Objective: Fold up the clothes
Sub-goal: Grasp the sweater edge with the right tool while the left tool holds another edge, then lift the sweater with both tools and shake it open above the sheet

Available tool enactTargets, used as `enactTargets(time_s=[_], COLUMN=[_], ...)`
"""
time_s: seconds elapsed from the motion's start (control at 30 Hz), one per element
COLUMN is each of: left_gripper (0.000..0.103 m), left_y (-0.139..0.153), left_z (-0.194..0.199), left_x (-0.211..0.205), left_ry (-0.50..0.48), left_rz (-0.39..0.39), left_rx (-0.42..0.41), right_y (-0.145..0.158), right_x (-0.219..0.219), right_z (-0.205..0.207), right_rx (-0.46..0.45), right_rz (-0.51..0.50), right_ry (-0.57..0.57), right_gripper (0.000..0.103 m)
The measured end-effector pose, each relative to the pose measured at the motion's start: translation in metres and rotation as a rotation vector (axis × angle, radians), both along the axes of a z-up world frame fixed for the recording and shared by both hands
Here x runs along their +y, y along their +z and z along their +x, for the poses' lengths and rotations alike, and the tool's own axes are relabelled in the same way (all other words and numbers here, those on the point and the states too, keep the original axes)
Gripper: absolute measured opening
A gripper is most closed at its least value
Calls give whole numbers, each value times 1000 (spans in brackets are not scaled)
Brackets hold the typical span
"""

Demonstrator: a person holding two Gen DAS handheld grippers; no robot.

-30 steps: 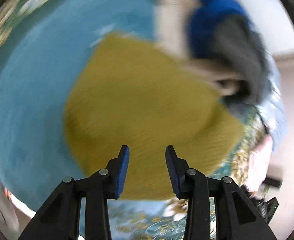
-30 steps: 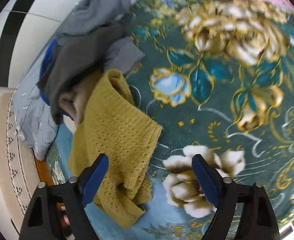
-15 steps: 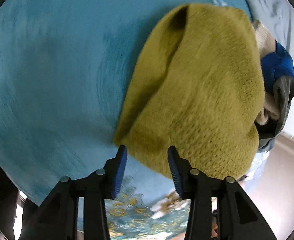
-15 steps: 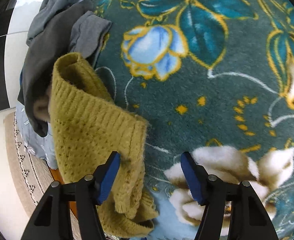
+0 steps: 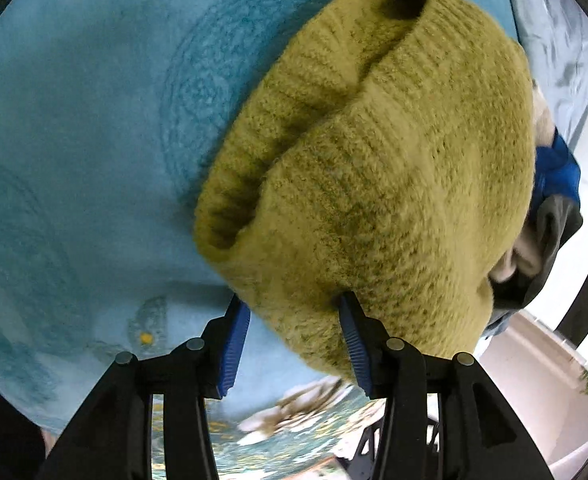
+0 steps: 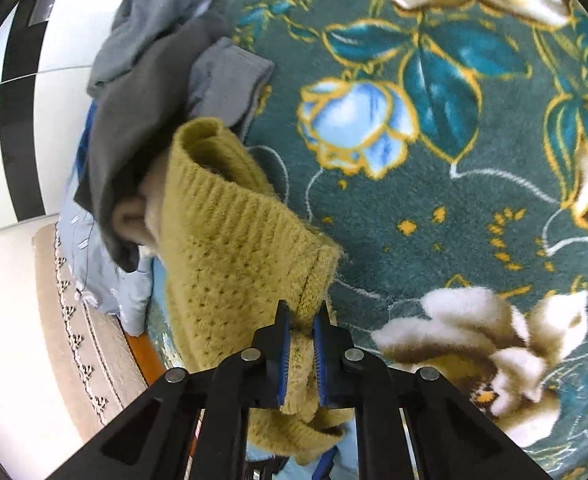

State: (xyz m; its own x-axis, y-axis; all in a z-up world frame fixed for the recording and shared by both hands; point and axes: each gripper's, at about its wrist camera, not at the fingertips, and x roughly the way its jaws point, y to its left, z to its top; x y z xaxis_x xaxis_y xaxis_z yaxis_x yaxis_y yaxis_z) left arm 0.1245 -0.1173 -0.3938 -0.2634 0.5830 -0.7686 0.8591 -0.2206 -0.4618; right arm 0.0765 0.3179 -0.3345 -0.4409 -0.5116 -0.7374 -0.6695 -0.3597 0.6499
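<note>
A mustard-yellow knit sweater [image 5: 381, 184] lies bunched on a teal floral blanket [image 5: 74, 128]. My left gripper [image 5: 292, 316] is open, its jaws astride the sweater's near edge, the right pad [image 5: 353, 344] pressing into the knit. In the right wrist view my right gripper [image 6: 302, 334] is shut on the ribbed edge of the same sweater [image 6: 230, 248], which hangs in folds to the left of it.
A pile of grey, dark grey, blue and cream clothes [image 6: 154, 64] lies beyond the sweater, also seen in the left wrist view [image 5: 549, 216]. A pale blue pillow [image 6: 94, 264] and a wooden bed edge [image 6: 142, 352] are at left. The blanket [image 6: 473, 168] spreads to the right.
My right gripper has moved onto the sweater's edge and shut on it. My left gripper has moved forward until its open jaws reach the sweater's near edge.
</note>
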Motion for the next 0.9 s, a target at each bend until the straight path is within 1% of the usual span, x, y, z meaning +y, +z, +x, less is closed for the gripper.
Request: enactTargets(time_s=[0.07, 0.13, 0.17, 0.2, 0.27, 0.33, 0.5, 0.57, 0.63, 0.67, 0.7, 0.77, 0.8, 0.9], left_gripper=[45, 29, 17, 12, 10, 9, 8, 8, 8, 8, 8, 8, 8, 8], left_y=[0, 1, 3, 5, 11, 24, 79, 103, 117, 123, 132, 160, 178, 215], left_z=[-3, -8, -10, -13, -20, -30, -59, -73, -107, -104, -101, -103, -112, -131], left_x=[0, -2, -4, -7, -12, -21, -63, -85, -114, -120, -121, -113, -108, -101], left_ry=[-1, -12, -20, -29, -52, -93, -175, -187, -189, -194, -200, -211, -214, -220], left_rz=[-11, -23, -23, -24, -28, -45, -126, -160, -175, -183, -191, -204, -208, -225], left_rx=[-6, -13, -15, -18, -19, -1, 135, 187, 234, 249, 266, 301, 322, 400], right_y=[2, 2, 4, 4, 8, 19, 58, 75, 90, 98, 107, 126, 138, 181], right_x=[4, 9, 12, 14, 15, 14, 7, 5, -2, -7, -12, -19, -22, -29], right_z=[1, 3, 4, 1, -1, 3, 2, 4, -3, -9, -16, -32, -41, -67], right_rx=[-5, -14, -16, -17, -14, 2, 83, 116, 151, 169, 189, 234, 262, 355], right_rz=[11, 18, 19, 21, 20, 15, -6, -26, -41, -47, -51, -58, -60, -53], right_ry=[0, -5, -8, -9, -6, 3, 38, 56, 78, 89, 98, 102, 104, 118], right_gripper=[11, 11, 11, 11, 11, 11, 11, 10, 10, 10, 10, 10, 10, 10])
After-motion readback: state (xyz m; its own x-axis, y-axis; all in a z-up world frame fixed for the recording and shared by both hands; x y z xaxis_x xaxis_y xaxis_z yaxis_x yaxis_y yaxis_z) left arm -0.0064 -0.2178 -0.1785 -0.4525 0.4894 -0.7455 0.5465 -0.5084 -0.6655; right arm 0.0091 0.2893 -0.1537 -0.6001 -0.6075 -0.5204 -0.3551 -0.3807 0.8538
